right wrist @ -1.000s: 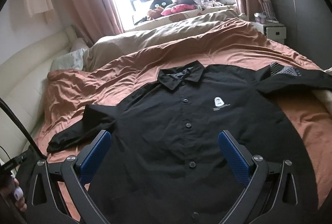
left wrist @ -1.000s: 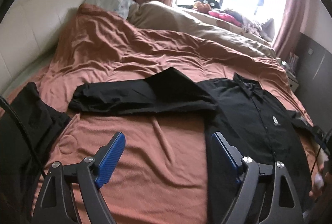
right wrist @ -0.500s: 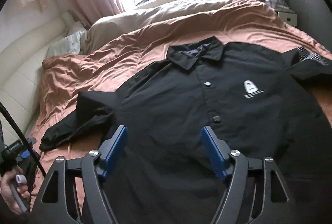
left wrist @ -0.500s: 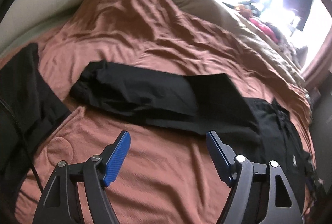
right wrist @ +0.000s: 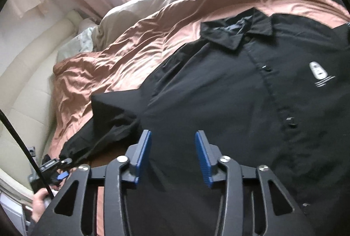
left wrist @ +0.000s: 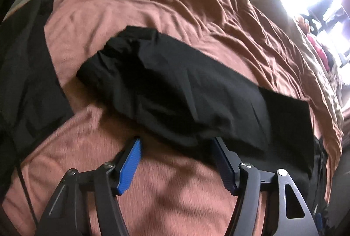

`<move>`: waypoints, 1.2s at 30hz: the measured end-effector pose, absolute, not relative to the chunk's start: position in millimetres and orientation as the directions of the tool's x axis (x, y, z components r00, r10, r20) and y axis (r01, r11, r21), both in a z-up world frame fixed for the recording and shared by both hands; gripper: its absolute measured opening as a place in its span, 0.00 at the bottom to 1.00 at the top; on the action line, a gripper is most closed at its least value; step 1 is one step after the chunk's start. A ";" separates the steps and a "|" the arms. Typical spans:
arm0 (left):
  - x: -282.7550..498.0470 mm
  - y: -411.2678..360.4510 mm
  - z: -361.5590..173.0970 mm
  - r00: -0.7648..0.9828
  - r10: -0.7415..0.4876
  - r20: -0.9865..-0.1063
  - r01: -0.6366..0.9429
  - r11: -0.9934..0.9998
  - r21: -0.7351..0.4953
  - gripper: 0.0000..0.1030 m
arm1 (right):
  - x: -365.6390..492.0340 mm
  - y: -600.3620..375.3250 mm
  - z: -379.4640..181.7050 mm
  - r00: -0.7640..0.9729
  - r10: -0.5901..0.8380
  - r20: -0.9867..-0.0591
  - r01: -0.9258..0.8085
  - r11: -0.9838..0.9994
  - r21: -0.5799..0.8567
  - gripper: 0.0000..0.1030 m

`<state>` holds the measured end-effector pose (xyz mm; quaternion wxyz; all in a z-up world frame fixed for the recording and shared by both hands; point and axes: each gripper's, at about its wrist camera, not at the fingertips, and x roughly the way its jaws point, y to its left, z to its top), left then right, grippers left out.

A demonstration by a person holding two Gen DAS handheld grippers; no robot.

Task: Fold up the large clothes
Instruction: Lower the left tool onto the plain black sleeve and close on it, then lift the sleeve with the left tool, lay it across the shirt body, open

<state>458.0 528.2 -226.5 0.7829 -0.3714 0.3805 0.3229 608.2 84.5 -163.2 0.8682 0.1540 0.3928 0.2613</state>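
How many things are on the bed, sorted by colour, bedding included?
Black: 2, the shirt and a second dark garment
Rust-brown: 1, the blanket
Beige: 1, the duvet
Pale: 1, the pillow
Total: 5

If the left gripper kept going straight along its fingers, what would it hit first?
Most likely the near edge of the black shirt's sleeve, lying just ahead of the closing left gripper on the brown bedcover. Nothing sits between the jaws yet; depth is uncertain.

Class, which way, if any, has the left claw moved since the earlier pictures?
Yes. The left claw has come down and forward toward the black shirt's sleeve on the rust-coloured bedspread, its jaws closing, nothing gripped.
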 end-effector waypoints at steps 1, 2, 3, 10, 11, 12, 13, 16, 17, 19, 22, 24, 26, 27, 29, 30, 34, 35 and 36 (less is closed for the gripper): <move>460.0 530.6 -226.3 0.500 0.239 -0.833 -0.791 0.517 -0.326 0.58 | 613.1 86.6 -166.0 0.545 0.585 -0.601 -0.333 0.809 0.485 0.30; 463.1 533.0 -225.9 0.487 0.261 -0.833 -0.799 0.519 -0.304 0.54 | 616.8 88.4 -168.2 0.535 0.595 -0.600 -0.334 0.801 0.496 0.28; 465.9 535.7 -225.7 0.468 0.280 -0.838 -0.809 0.518 -0.278 0.40 | 621.9 90.9 -170.6 0.523 0.607 -0.598 -0.335 0.792 0.511 0.27; 478.9 538.3 -185.2 0.472 0.338 -0.814 -0.770 0.608 -0.194 0.04 | 663.3 117.8 -196.1 0.439 0.701 -0.563 -0.299 0.704 0.644 0.23; 479.3 535.7 -170.1 0.489 0.357 -0.796 -0.755 0.630 -0.182 0.04 | 669.5 123.3 -200.1 0.421 0.718 -0.554 -0.298 0.687 0.663 0.23; 479.7 532.5 -154.7 0.507 0.374 -0.777 -0.741 0.649 -0.171 0.03 | 672.6 127.4 -202.8 0.412 0.728 -0.548 -0.298 0.676 0.674 0.23; 480.0 530.0 -142.0 0.521 0.384 -0.762 -0.731 0.662 -0.166 0.03 | 678.4 132.4 -207.8 0.396 0.745 -0.537 -0.295 0.657 0.694 0.21; 481.6 519.7 -103.1 0.578 0.383 -0.721 -0.690 0.702 -0.180 0.02 | 693.6 143.8 -224.5 0.365 0.749 -0.553 -0.268 0.653 0.708 0.11; 483.3 515.4 -91.5 0.598 0.381 -0.706 -0.673 0.716 -0.184 0.02 | 699.0 147.7 -232.7 0.350 0.746 -0.567 -0.253 0.658 0.709 0.08; 486.2 504.8 -71.4 0.624 0.386 -0.680 -0.650 0.739 -0.177 0.02 | 707.0 154.9 -243.2 0.323 0.731 -0.601 -0.234 0.677 0.697 0.06; 502.2 479.0 -39.4 0.682 0.366 -0.634 -0.588 0.789 -0.178 0.02 | 714.5 156.9 -244.2 0.316 0.721 -0.617 -0.245 0.690 0.681 0.03; 510.1 463.1 -23.0 0.710 0.353 -0.610 -0.559 0.809 -0.183 0.02 | 715.9 154.6 -235.1 0.322 0.732 -0.601 -0.271 0.679 0.682 0.04; 518.0 447.3 -4.8 0.746 0.321 -0.584 -0.520 0.828 -0.208 0.02 | 710.9 149.1 -219.2 0.329 0.760 -0.561 -0.287 0.646 0.708 0.08; 521.5 438.1 4.9 0.764 0.308 -0.567 -0.500 0.838 -0.218 0.02 | 709.8 139.6 -214.0 0.337 0.774 -0.536 -0.283 0.626 0.727 0.08; 526.9 421.3 22.7 0.801 0.288 -0.525 -0.460 0.857 -0.232 0.02 | 705.7 127.3 -205.5 0.356 0.776 -0.520 -0.286 0.620 0.730 0.10; 530.3 411.0 31.0 0.819 0.269 -0.506 -0.434 0.869 -0.240 0.02 | 702.1 125.4 -201.0 0.362 0.774 -0.519 -0.291 0.623 0.726 0.13; 545.5 370.9 55.6 0.866 0.190 -0.463 -0.338 0.904 -0.261 0.02 | 684.5 93.6 -181.7 0.419 0.756 -0.503 -0.296 0.637 0.711 0.65; 550.4 361.1 60.4 0.873 0.169 -0.458 -0.315 0.911 -0.265 0.02 | 680.7 82.7 -176.3 0.444 0.742 -0.503 -0.289 0.649 0.703 0.65; 557.1 347.6 66.7 0.881 0.147 -0.450 -0.288 0.920 -0.265 0.02 | 674.5 73.8 -169.9 0.459 0.731 -0.505 -0.281 0.659 0.698 0.65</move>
